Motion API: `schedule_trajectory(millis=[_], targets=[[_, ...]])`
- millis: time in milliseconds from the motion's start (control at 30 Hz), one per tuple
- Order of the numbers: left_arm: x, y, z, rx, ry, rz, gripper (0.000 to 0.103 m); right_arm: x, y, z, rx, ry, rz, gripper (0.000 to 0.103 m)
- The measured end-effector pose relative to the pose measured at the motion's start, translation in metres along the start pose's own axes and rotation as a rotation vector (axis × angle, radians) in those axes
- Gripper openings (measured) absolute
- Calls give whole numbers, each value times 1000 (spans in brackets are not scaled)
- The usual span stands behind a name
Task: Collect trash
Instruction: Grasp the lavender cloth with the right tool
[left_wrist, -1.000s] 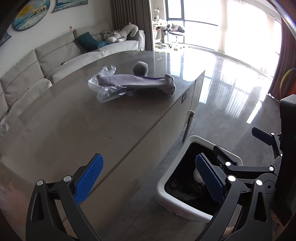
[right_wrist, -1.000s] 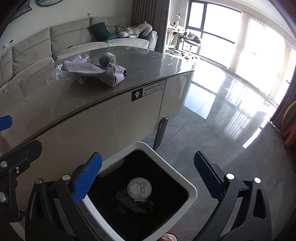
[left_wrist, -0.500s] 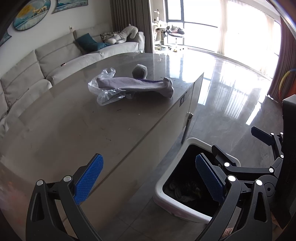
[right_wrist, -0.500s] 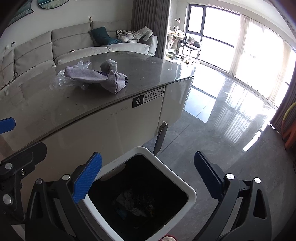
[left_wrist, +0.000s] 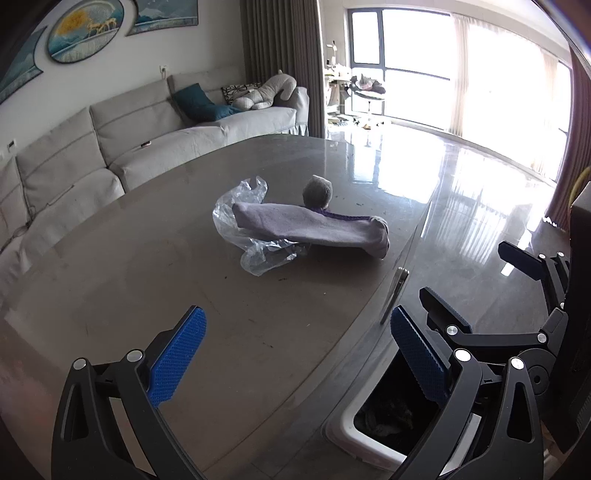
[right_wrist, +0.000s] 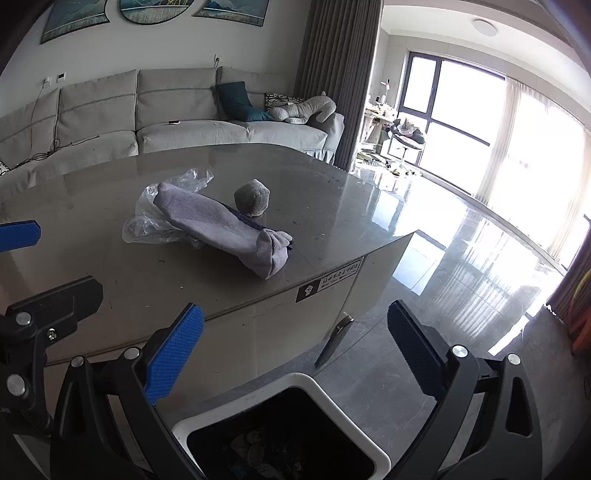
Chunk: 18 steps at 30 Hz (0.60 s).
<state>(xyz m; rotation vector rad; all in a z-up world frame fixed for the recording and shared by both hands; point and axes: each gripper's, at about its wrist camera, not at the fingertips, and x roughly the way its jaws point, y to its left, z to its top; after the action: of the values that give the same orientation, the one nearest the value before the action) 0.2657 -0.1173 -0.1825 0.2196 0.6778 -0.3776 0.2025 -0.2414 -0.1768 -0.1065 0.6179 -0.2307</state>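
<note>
A white-rimmed trash bin (right_wrist: 306, 384) with a black liner stands on the floor beside the grey table (right_wrist: 110, 280); it also shows in the left wrist view (left_wrist: 354, 435). On the table lie a clear plastic bag (left_wrist: 258, 254), a lilac cloth (left_wrist: 314, 229) over it, and a grey balled lump (left_wrist: 317, 192). They also show in the right wrist view: bag (right_wrist: 147, 225), cloth (right_wrist: 221, 229), lump (right_wrist: 253, 197). My left gripper (left_wrist: 295, 356) is open and empty over the table's near edge. My right gripper (right_wrist: 295, 354) is open and empty above the bin.
A grey sofa (right_wrist: 166, 110) with cushions runs along the far wall behind the table. Glossy floor (right_wrist: 461, 266) stretches right toward bright windows. A dark object (left_wrist: 580, 277) stands at the right edge of the left wrist view. Small crumbs dot the tabletop.
Both grippers have risen and tilted up from the bin toward the table. The round printed item seen in the bin a second ago has sunk among the trash.
</note>
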Motion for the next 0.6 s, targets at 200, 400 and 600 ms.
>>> schedule_trajectory(millis=[200, 400, 600], targets=[[19, 16, 17, -20, -3, 30, 98, 34, 23, 24, -42, -19, 49, 99], [42, 27, 33, -33, -4, 46, 98, 78, 31, 38, -42, 7, 58, 99], [59, 41, 36, -51, 10, 54, 98, 116, 36, 40, -78, 10, 23, 99]])
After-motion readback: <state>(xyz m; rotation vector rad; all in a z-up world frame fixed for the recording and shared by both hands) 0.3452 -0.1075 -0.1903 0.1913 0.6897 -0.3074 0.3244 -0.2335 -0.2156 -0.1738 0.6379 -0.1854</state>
